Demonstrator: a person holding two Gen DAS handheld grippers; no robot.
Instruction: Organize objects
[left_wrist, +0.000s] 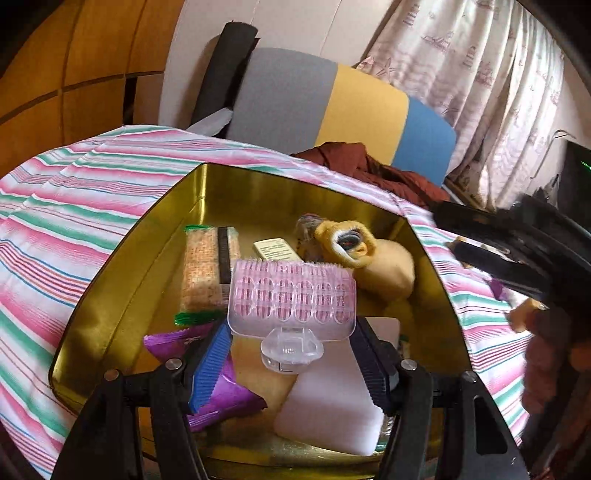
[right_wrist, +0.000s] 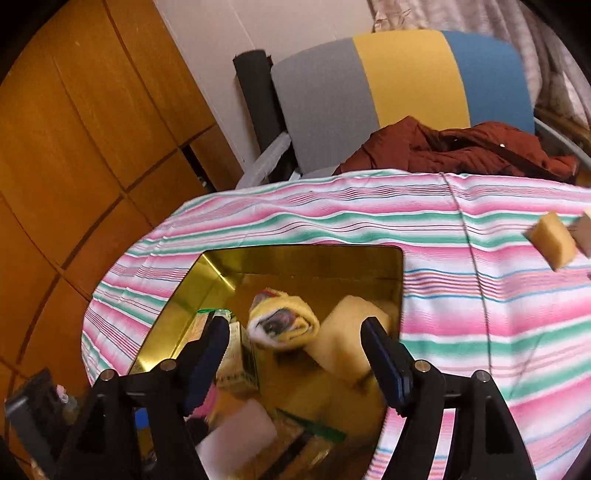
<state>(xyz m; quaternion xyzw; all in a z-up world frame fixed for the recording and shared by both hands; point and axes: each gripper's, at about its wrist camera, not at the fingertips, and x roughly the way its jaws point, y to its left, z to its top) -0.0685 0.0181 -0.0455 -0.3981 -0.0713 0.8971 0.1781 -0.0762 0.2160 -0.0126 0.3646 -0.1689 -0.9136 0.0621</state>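
A gold tin box (left_wrist: 122, 280) sits on the striped tablecloth (left_wrist: 74, 206). My left gripper (left_wrist: 291, 347) hovers open over it, with a pink hair roller (left_wrist: 293, 299) lying between the fingers, not squeezed. The box holds a cracker pack (left_wrist: 201, 273), a purple packet (left_wrist: 221, 391), a white block (left_wrist: 332, 402), yellow sponges (left_wrist: 388, 269) and a rolled yellow sock (left_wrist: 347, 243). My right gripper (right_wrist: 295, 332) is open and empty above the same box (right_wrist: 177, 302), over the rolled sock (right_wrist: 280, 325) and a yellow sponge (right_wrist: 347, 332).
A yellow sponge (right_wrist: 554, 240) and another block lie on the cloth at the far right. A grey, yellow and blue chair (right_wrist: 399, 88) with a brown jacket (right_wrist: 461, 147) stands behind the table. A wooden wardrobe (right_wrist: 74, 147) is on the left.
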